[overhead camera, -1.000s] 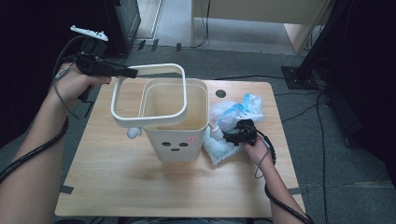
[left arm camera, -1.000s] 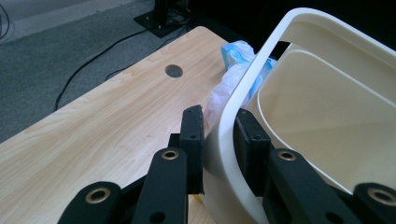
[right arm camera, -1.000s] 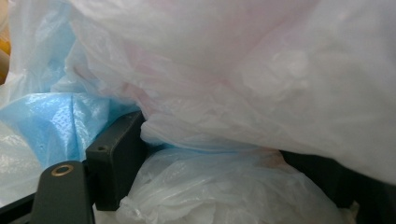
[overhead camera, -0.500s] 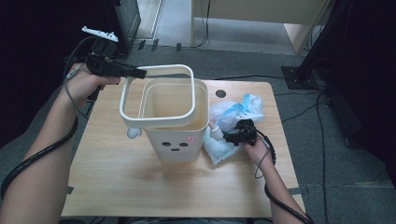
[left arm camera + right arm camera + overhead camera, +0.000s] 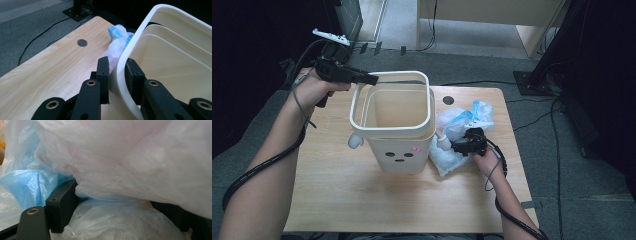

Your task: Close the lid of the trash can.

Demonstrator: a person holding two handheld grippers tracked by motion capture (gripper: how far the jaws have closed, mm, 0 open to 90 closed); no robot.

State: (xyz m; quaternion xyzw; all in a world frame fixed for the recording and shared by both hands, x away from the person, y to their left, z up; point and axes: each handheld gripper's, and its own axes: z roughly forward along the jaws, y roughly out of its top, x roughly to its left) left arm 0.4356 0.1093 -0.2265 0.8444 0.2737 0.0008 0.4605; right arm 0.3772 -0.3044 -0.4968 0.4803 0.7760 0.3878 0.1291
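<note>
A cream bin (image 5: 399, 155) with a small face drawn on it stands in the middle of the wooden table (image 5: 337, 195). My left gripper (image 5: 373, 79) is shut on the back left edge of a white ring frame (image 5: 357, 107) and holds it level just over the bin's mouth. In the left gripper view the two jaws (image 5: 117, 72) clamp the ring's wall (image 5: 155, 22). To the right of the bin, my right gripper (image 5: 457, 146) is pushed into a heap of thin plastic bags (image 5: 467, 117). Its jaws (image 5: 120, 202) stand wide, with bunched white bag (image 5: 125, 157) pressed between them.
A blue bag (image 5: 30, 187) lies among the white ones. White knobs stick out of the bin's left side (image 5: 355, 142) and right side (image 5: 443, 141). A round cable hole (image 5: 448, 100) is near the table's far edge. Cables, a dark stand and a desk are on the floor beyond.
My left hand has carried the ring rightward, from left of the bin to above its mouth. The right gripper has stayed in the bags.
</note>
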